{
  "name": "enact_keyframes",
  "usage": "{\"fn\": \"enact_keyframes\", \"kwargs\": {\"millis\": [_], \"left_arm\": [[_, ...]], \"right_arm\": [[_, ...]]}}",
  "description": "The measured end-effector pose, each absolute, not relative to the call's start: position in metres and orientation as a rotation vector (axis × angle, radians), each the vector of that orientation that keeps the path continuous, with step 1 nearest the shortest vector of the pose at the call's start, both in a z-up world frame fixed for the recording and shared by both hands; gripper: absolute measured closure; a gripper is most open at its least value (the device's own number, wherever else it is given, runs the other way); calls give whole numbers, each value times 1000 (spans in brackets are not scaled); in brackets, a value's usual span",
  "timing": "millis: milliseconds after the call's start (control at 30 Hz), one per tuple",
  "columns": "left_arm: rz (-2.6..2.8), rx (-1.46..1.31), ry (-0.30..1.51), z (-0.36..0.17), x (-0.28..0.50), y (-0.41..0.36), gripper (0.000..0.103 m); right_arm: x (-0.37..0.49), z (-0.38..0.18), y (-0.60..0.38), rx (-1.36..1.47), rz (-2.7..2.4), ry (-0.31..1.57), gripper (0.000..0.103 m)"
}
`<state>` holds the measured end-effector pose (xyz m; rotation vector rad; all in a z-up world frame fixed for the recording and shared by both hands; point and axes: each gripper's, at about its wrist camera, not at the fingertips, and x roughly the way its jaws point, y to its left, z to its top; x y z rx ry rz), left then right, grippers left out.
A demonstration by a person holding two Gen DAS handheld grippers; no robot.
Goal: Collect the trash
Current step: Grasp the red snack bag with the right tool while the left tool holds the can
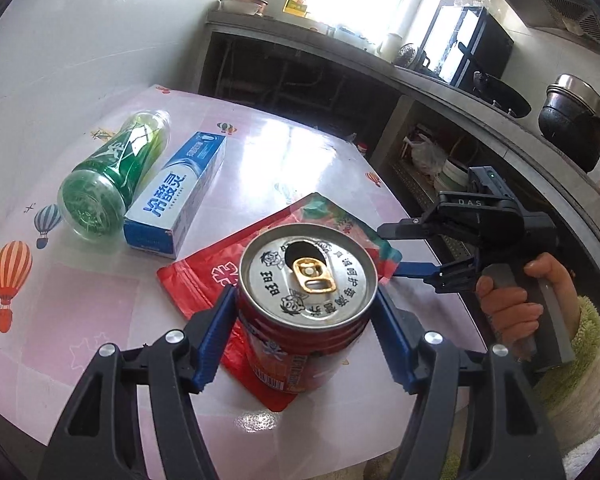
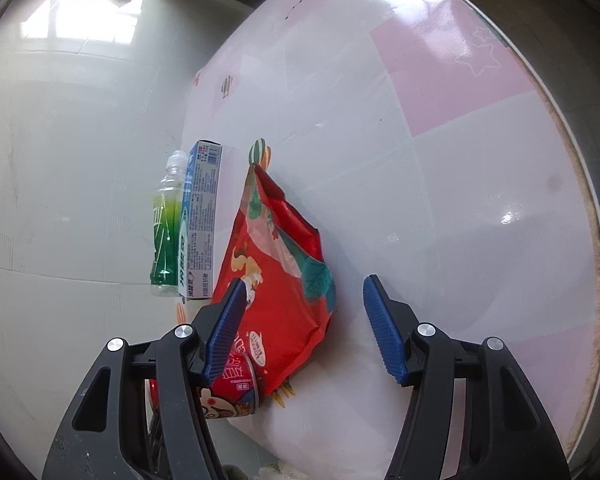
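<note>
left wrist cam sits close above the red can (image 1: 306, 276), facing far across the table (image 1: 260, 152) toward the kitchen counter. right wrist cam looks in from the right side, steeper down. shared: can, red bag (image 2: 278, 276), toothpaste box (image 2: 200, 232), green bottle (image 2: 164, 232)

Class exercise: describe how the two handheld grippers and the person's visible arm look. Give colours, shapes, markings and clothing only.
Both grippers have black angular plastic frames with cut-out openings and round silver bolts, and jaws faced with ribbed blue pads. The right gripper, seen from the left wrist camera, carries white "DAS" lettering on a black body and a grey pistol-style handle. The bare hand on the handle emerges from a fluffy pale green and cream sleeve. No cables are visible.
</note>
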<state>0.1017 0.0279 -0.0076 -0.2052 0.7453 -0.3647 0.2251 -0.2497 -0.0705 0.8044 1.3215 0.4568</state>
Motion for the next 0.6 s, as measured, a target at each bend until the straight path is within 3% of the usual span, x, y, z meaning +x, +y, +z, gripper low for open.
{"fn": "enact_keyframes", "kwargs": {"millis": [233, 400, 600], "left_arm": [[-365, -192, 742, -10, 98, 24, 38], [-362, -187, 734, -11, 97, 24, 38], [-366, -200, 737, -6, 98, 24, 38]], "right_arm": [[219, -88, -230, 914, 536, 1358, 63], [210, -97, -214, 911, 542, 1389, 91], [199, -87, -216, 867, 500, 1322, 103]]}}
